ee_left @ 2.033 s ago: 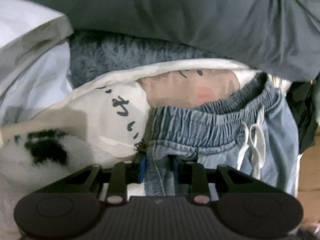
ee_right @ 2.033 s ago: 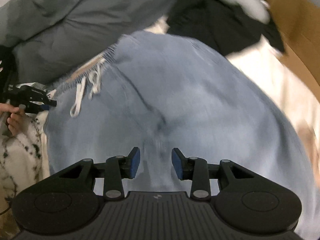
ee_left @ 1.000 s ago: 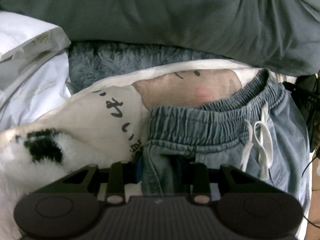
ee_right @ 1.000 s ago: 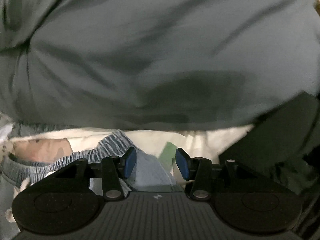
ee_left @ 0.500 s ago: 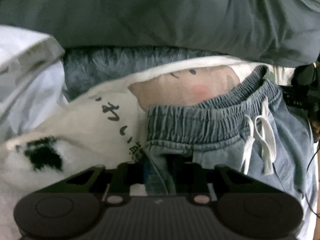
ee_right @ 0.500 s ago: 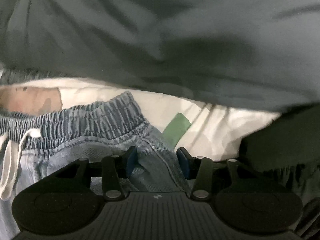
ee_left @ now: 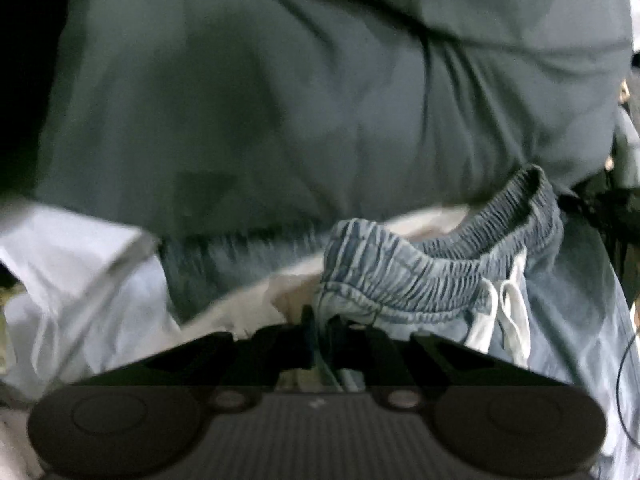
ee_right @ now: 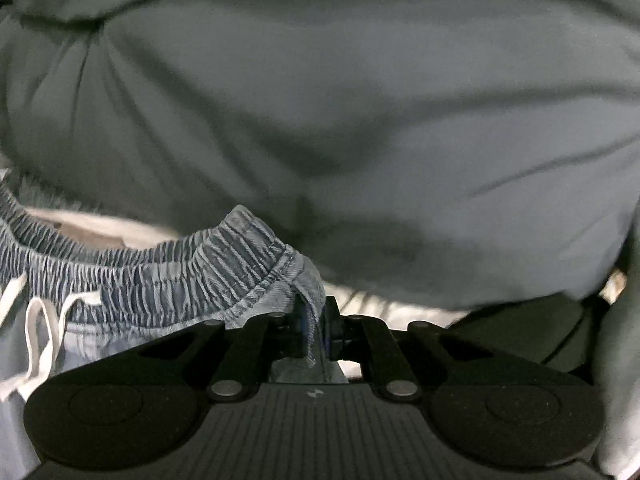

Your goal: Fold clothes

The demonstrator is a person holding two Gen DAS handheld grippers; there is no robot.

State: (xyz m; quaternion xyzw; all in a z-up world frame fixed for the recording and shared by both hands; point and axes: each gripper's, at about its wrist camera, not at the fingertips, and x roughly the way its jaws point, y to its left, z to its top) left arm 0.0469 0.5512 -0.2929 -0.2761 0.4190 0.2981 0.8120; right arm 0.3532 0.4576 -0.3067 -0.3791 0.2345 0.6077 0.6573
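Light-blue denim shorts [ee_left: 440,276] with a gathered elastic waistband and a white drawstring [ee_left: 508,316] hang between my two grippers. My left gripper [ee_left: 320,332] is shut on the left corner of the waistband. In the right wrist view the same shorts [ee_right: 168,280] stretch to the left, their drawstring [ee_right: 44,320] at the left edge. My right gripper [ee_right: 314,328] is shut on the right corner of the waistband, a thin fold of denim pinched between its blue pads. The waistband is lifted off the pile.
A big grey-green cloth [ee_left: 320,100] fills the background, seen also in the right wrist view as grey-green cloth [ee_right: 360,120]. White fabric [ee_left: 80,272] lies at the left, a cream garment [ee_left: 248,304] under the shorts. Dark clothing [ee_right: 520,336] lies at the lower right.
Both grippers closed on the waistband corners and rose, lifting the waistband off the cream printed garment. The views tilted up toward the grey-green cloth.
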